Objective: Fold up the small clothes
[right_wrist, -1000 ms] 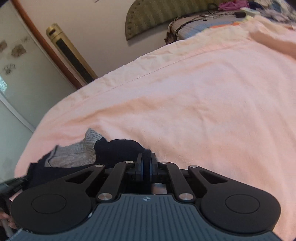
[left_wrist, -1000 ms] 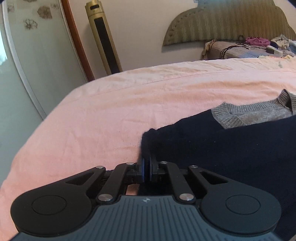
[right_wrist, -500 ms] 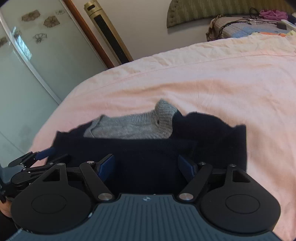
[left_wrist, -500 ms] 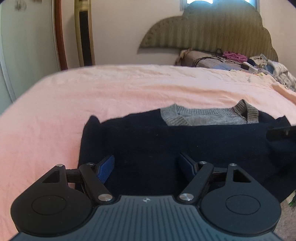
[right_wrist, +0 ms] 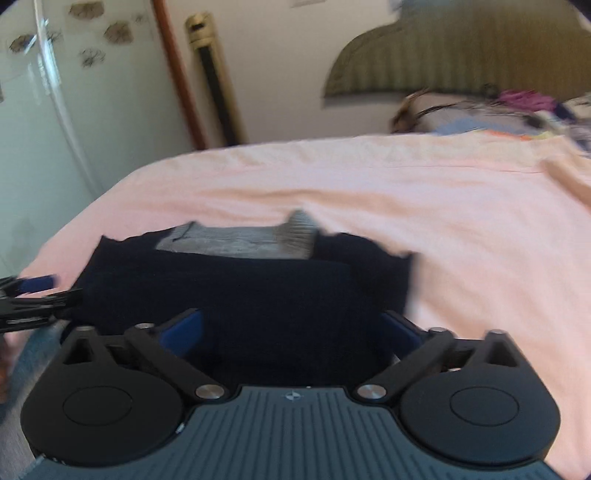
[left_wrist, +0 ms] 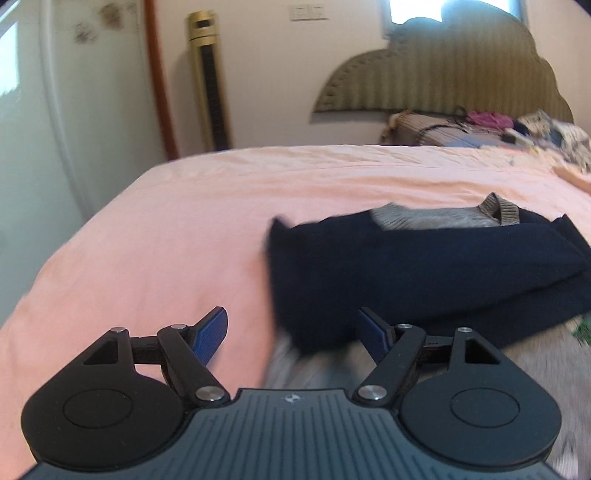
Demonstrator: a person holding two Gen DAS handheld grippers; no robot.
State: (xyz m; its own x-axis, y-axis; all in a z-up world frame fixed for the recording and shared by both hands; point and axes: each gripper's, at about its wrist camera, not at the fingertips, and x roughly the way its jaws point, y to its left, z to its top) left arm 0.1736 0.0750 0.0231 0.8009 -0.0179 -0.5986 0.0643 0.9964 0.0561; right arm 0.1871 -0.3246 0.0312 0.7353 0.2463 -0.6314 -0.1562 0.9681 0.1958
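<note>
Right gripper agape over unlabelled navy sweater, no legible writing.

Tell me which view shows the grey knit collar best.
The left wrist view: the grey knit collar is fairly sharp there, its ribbing visible above the navy sweater. The right wrist view shows it too, but smeared by motion blur.

Soft daylight fills both views, brightest at the window blown out white along the top edge of the left wrist view. The pink bedsheet is evenly lit, with faint shadow in its creases. The navy sweater reads almost black, its folds lost. Motion blur smears the right wrist view throughout, and the lower right of the left one. Fisheye bends the glass door at the left edge and darkens the corners.
</note>
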